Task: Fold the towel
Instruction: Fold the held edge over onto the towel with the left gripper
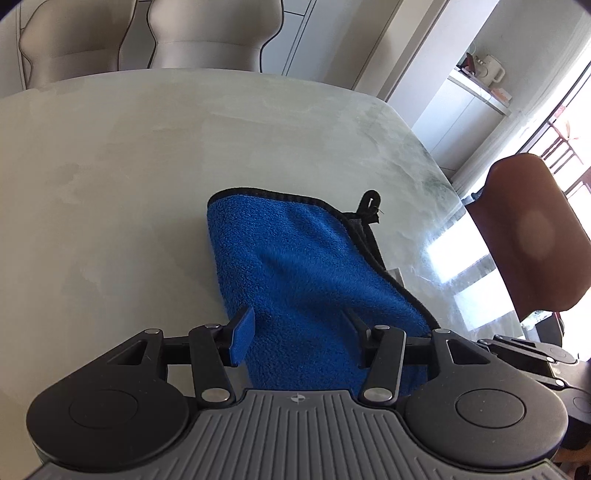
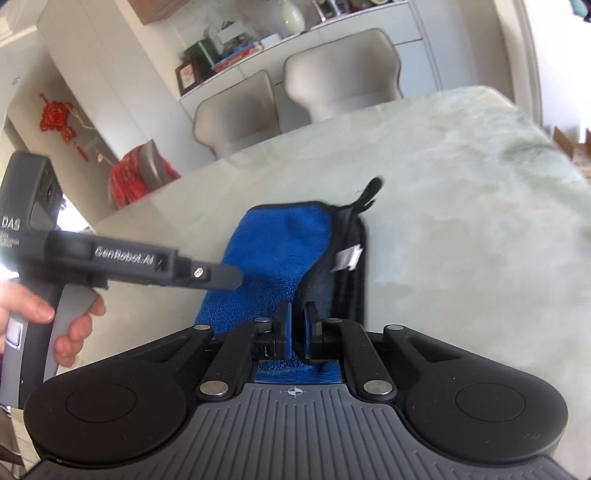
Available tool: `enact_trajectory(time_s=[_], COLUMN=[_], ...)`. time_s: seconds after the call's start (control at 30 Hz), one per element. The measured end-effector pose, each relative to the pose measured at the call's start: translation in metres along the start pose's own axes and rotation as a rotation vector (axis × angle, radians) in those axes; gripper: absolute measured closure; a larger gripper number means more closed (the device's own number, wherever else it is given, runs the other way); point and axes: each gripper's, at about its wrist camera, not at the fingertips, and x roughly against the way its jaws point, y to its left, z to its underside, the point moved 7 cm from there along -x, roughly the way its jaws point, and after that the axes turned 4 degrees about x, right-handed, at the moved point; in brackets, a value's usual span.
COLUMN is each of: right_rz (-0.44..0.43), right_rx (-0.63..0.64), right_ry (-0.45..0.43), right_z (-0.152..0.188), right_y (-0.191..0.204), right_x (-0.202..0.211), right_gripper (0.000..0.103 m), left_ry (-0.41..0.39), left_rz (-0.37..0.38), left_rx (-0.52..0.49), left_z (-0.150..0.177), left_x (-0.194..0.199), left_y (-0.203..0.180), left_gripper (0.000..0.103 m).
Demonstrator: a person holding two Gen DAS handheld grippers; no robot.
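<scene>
A blue towel (image 1: 295, 266) with black trim and a black hanging loop (image 1: 370, 203) lies partly folded on the pale marble table (image 1: 129, 166). My left gripper (image 1: 299, 325) is open, its fingers spread over the near part of the towel. In the right wrist view the towel (image 2: 280, 240) runs up between the pads of my right gripper (image 2: 298, 325), which is shut on the towel's near edge. The left gripper's finger (image 2: 221, 277) reaches in from the left over the blue fabric. A white label (image 2: 349, 258) shows on the dark underside.
Two beige chairs (image 1: 199, 33) stand at the table's far side. A brown chair (image 1: 532, 236) stands at the right edge. The right gripper's body (image 1: 535, 354) sits close on the right. A person's hand (image 2: 37, 314) holds the left gripper's handle.
</scene>
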Motion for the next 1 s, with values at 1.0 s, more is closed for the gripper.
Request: enact_trajectory(time_s=[1.0], right_rz=[0.116], right_rx=[0.150], right_ry=[0.035], right_z=[-0.069], right_y=[-0.012], right_x=[-0.081], right_gripper=[0.093], left_ry=[0.009], left_rz=[-0.004], left_rx=[-0.093], left_z=[0.035], left_x=[-0.001], left_y=[-0.019], left_gripper=[0.042])
